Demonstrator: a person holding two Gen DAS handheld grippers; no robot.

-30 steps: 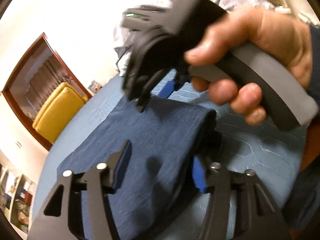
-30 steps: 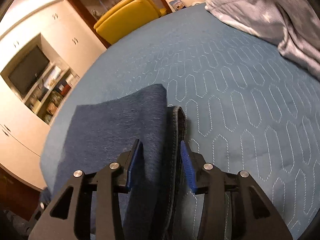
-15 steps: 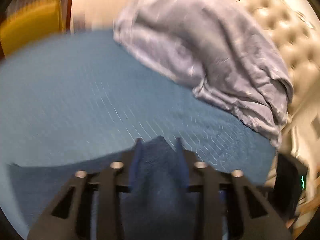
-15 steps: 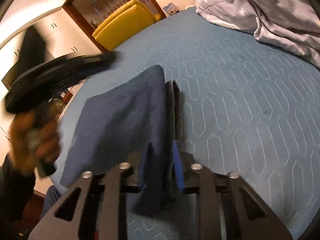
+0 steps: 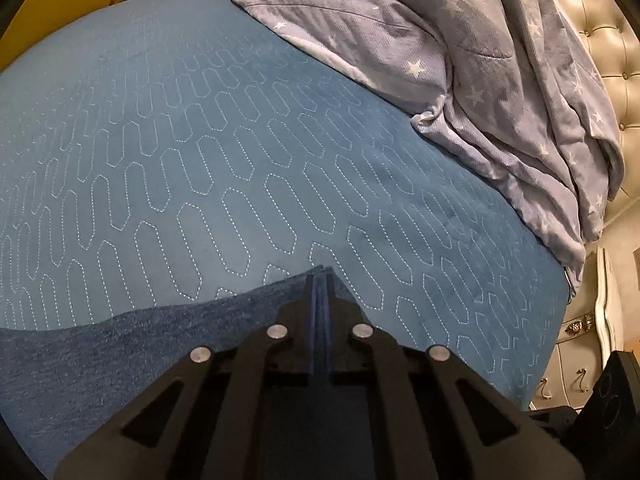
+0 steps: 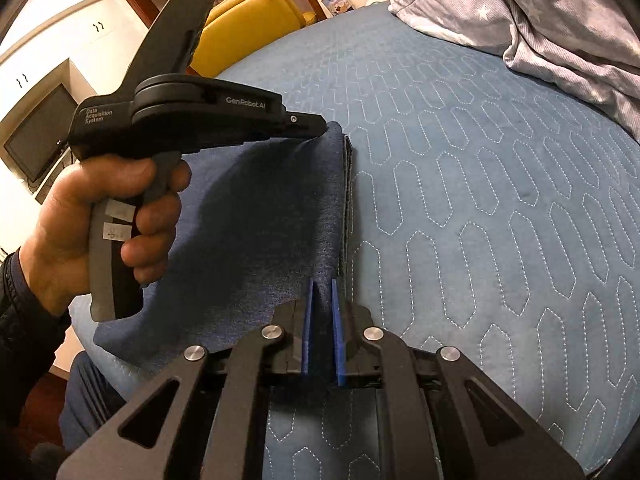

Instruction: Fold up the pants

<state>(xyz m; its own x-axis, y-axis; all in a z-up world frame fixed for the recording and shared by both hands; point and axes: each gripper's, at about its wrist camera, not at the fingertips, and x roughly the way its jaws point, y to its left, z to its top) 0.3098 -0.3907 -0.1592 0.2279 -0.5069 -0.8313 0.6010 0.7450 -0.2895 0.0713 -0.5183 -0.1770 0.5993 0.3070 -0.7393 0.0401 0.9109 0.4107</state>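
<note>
Pants: we see the folded navy pants (image 6: 272,216) lying on the blue quilted bed (image 6: 480,200), at 9 o'clock in the right wrist view.
Left gripper (image 5: 320,280): fingers pinched on 1 pants corner.
Right gripper (image 6: 322,284): fingers narrow, gripping the near pants edge.
Blanket (image 5: 460,52): heaped at 1 o'clock.

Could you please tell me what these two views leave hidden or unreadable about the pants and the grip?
- Left wrist: the pants run behind the left gripper and off the frame.
- Right wrist: the left hand and its shadow cover the pants' left part.
- Right wrist: handle labels are too small to read.
</note>
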